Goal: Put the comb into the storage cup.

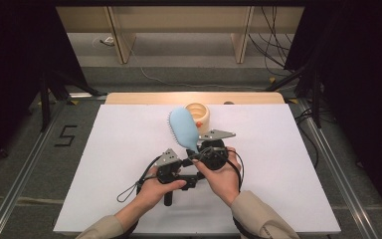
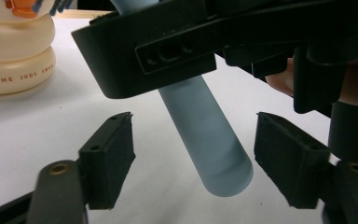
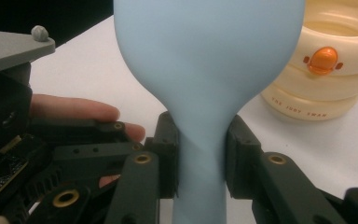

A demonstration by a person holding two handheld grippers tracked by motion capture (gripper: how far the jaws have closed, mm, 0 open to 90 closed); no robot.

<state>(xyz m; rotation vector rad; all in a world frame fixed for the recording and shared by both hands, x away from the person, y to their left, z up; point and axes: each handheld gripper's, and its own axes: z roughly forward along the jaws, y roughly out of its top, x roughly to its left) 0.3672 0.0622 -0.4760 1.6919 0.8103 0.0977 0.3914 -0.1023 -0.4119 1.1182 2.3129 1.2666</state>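
- Right gripper view: right gripper [image 3: 200, 158] clamps the pale-blue plastic hairbrush [image 3: 205, 70] at its neck.
- Left gripper [image 2: 193, 158] jaws wide around the handle; taking it over appears left.

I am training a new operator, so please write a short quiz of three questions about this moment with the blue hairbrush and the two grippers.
1. True or false: the right gripper is shut on the handle of the blue hairbrush.
2. How do the jaws of the left gripper stand at the handle end?
A. clamped on it
B. open, one at each side, apart from it
C. away from the brush
3. Which object stands on the white table just behind the brush head?

Key:
1. True.
2. B.
3. The cream ringed cup with an orange duck figure.
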